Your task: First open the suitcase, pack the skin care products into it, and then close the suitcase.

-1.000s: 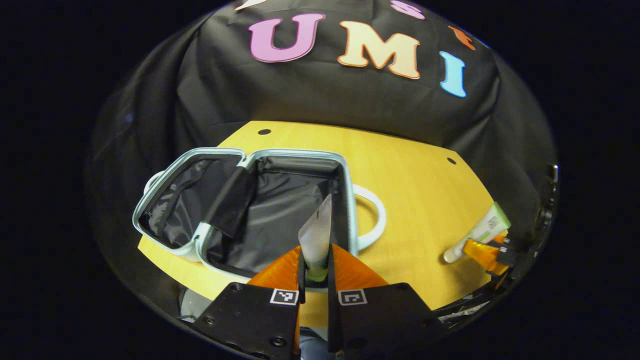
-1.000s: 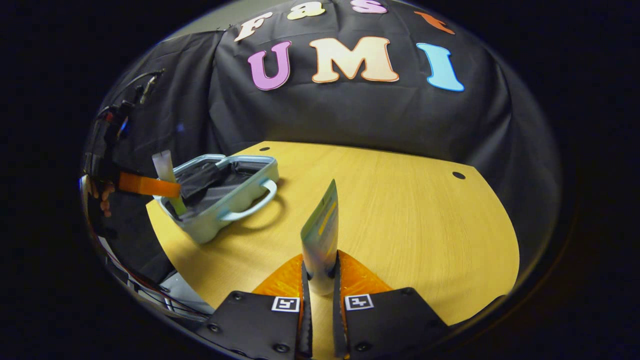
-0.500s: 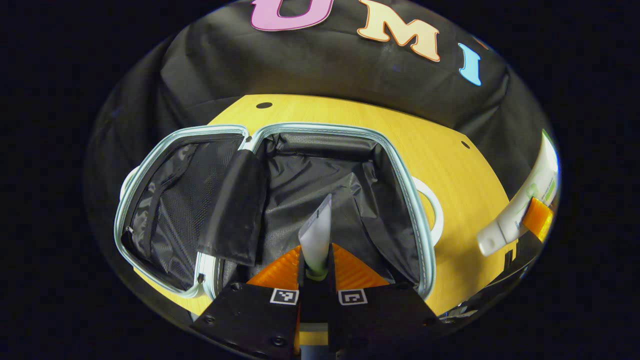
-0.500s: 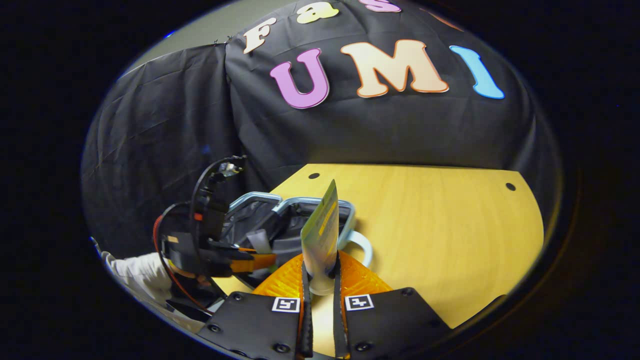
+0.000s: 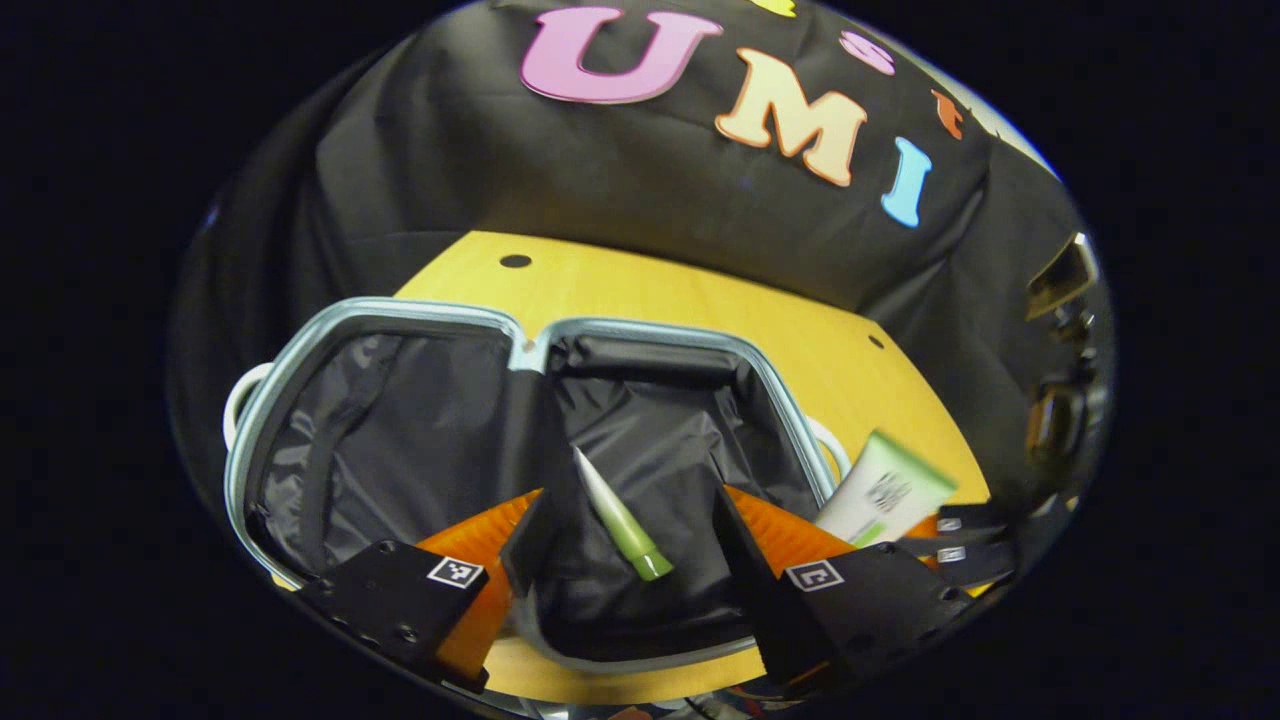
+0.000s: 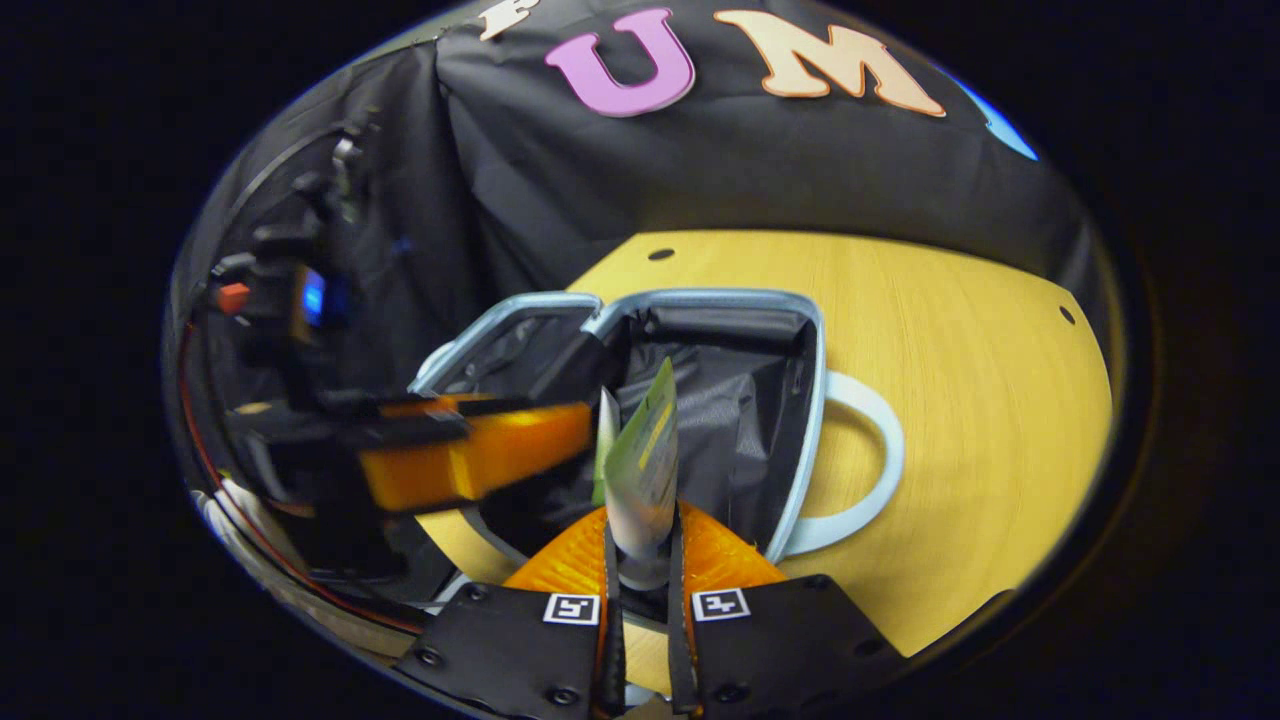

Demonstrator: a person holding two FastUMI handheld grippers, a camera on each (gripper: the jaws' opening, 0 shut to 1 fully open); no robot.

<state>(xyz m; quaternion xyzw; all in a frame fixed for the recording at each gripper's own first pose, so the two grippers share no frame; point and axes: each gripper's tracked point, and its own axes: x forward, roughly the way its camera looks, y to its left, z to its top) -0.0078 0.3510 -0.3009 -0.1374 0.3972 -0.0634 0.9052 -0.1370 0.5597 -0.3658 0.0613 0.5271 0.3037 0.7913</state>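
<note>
The suitcase (image 5: 300,400) lies open on the wooden surface (image 5: 680,300), its two dark-lined halves spread across the centre of the left gripper view, pale blue rim and white handle (image 5: 240,385) at the left edge. The left tool (image 5: 625,540) stands released at the bottom of that frame, its jaws wide apart over the right-hand half, where a slim tube with a green cap (image 5: 615,515) lies loose on the lining between them, touching neither finger. At the lower right of the same view, a white and green tube (image 5: 880,495) is held by the right tool. In the right gripper view, the right tool (image 6: 640,570) is clenched on that tube (image 6: 645,465) at bottom centre, above the open case (image 6: 700,300), with the left tool (image 6: 480,460) blurred at the middle left.
</note>
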